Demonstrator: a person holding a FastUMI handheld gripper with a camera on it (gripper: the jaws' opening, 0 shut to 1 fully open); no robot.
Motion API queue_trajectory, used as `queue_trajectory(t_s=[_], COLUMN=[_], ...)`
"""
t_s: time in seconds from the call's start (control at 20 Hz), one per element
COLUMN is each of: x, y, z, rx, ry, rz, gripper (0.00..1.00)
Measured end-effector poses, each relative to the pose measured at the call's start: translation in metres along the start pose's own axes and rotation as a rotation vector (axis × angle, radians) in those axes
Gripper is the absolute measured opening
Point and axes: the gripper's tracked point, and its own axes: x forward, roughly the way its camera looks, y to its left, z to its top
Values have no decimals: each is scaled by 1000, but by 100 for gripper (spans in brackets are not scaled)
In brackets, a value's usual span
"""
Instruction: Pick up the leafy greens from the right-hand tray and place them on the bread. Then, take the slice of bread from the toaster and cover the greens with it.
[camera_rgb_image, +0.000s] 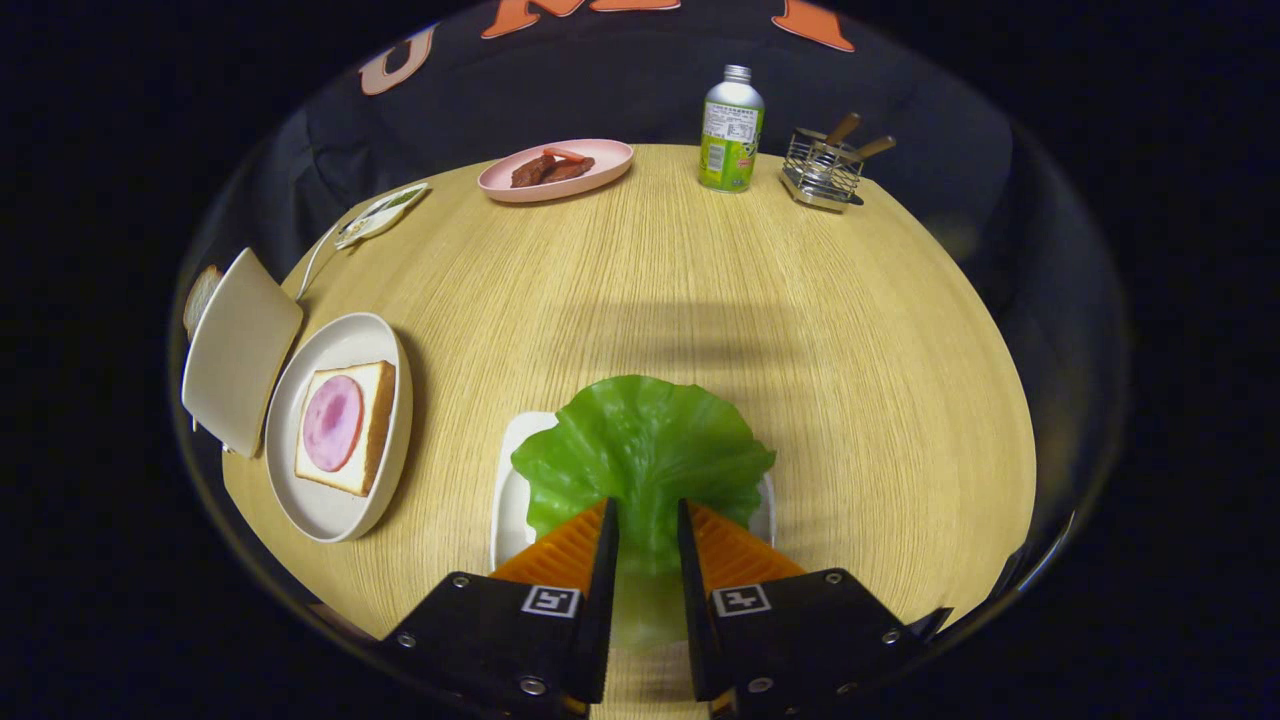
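Gripper view: gripper sits low over the table, fingers close together w/ a narrow gap, and the near edge of the leafy greens runs between them. Looks clamped on the leaf, both fingers against it, but contact isn't 100% clear. Greens are one big ruffled leaf, fanning out ahead of the fingertips, covering most of the white tray underneath; can't tell if the leaf is lifted off the tray or resting on it. Left of the fingers, well apart from the greens: round plate w/ bread slice, round pink ham piece on top of it. Just beyond that plate, touching or nearly so, the beige toaster, tilted in the fisheye, w/ a 2nd bread slice poking out its far side. Far side of table: pink plate w/ brown food pcs, small patterned dish left of it, metal bottle w/ green label, wire rack holding wooden-handled utensils.
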Motion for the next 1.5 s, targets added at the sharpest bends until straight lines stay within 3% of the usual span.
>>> queue_trajectory(t_s=[0.05,0.35,0.95,1.5], x=[-1,-2,-50,-79], y=[1,2,26,113], z=[0,4,46,75], rx=[-11,48,74,-39], ry=[-5,-25,-172,-235], rz=[0,31,144,290], gripper=[25,1,1,1])
